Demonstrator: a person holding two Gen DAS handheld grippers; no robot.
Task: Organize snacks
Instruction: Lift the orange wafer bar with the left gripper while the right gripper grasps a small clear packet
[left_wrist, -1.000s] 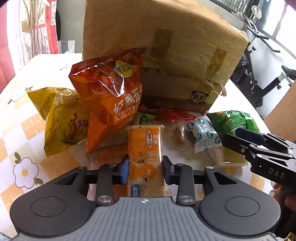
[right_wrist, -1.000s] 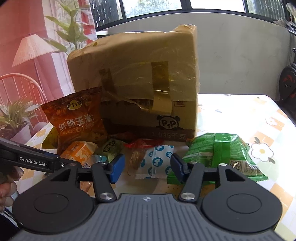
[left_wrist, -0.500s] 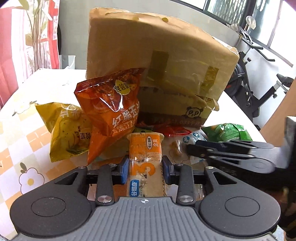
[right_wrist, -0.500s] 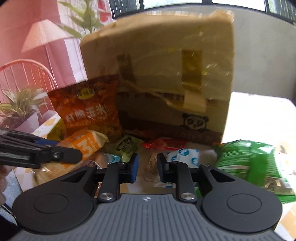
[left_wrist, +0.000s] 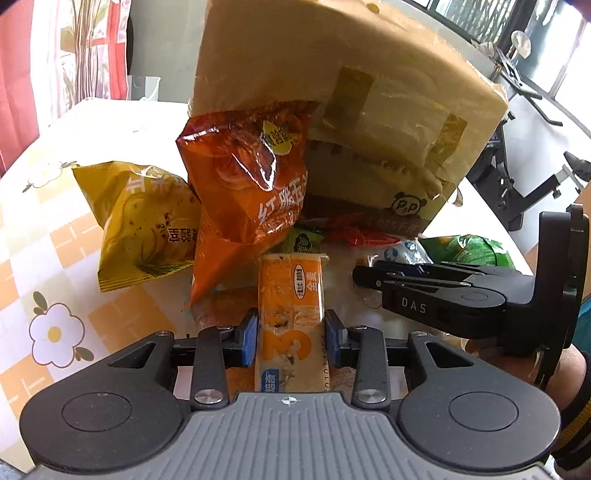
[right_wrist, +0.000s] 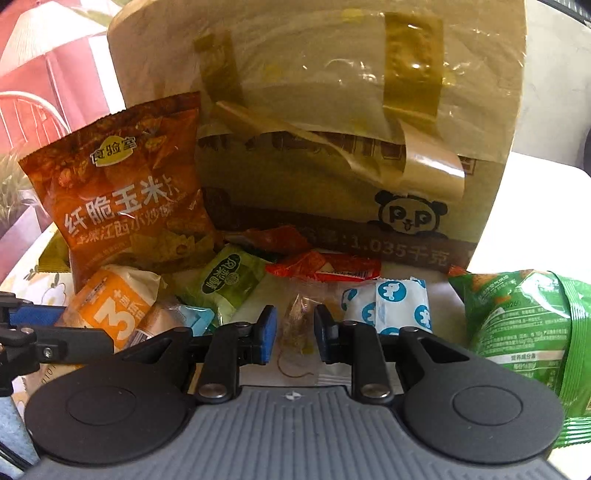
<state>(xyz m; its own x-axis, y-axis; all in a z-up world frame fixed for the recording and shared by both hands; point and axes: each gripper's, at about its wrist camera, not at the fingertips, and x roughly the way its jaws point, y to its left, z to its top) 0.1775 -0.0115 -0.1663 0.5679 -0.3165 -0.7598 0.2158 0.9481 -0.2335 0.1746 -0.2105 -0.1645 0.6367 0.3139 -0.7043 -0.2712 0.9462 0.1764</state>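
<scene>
My left gripper (left_wrist: 291, 332) is shut on an orange snack bar packet (left_wrist: 290, 295), held lengthwise just above the table. In the right wrist view the same bar (right_wrist: 110, 310) shows at the left. My right gripper (right_wrist: 295, 328) has its jaws drawn nearly together. A small clear packet (right_wrist: 297, 325) with brown contents lies on the table and shows through the narrow gap; I cannot tell whether the pads touch it. From the left wrist view the right gripper (left_wrist: 356, 275) reaches in from the right, low over the snacks.
A tall taped cardboard box (right_wrist: 314, 110) stands behind the pile. Against it leans an orange-red chips bag (left_wrist: 247, 177), with a yellow bag (left_wrist: 144, 221) to its left. A green bag (right_wrist: 524, 325), a blue-and-white packet (right_wrist: 388, 302), a small green packet (right_wrist: 229, 280) and a red packet (right_wrist: 325, 267) lie on the flowered tablecloth (left_wrist: 55, 258).
The right gripper's jaws went from wide to nearly together, and it moved forward and lower toward the box, over the clear packet. The left gripper kept its hold on the bar and stayed put.
</scene>
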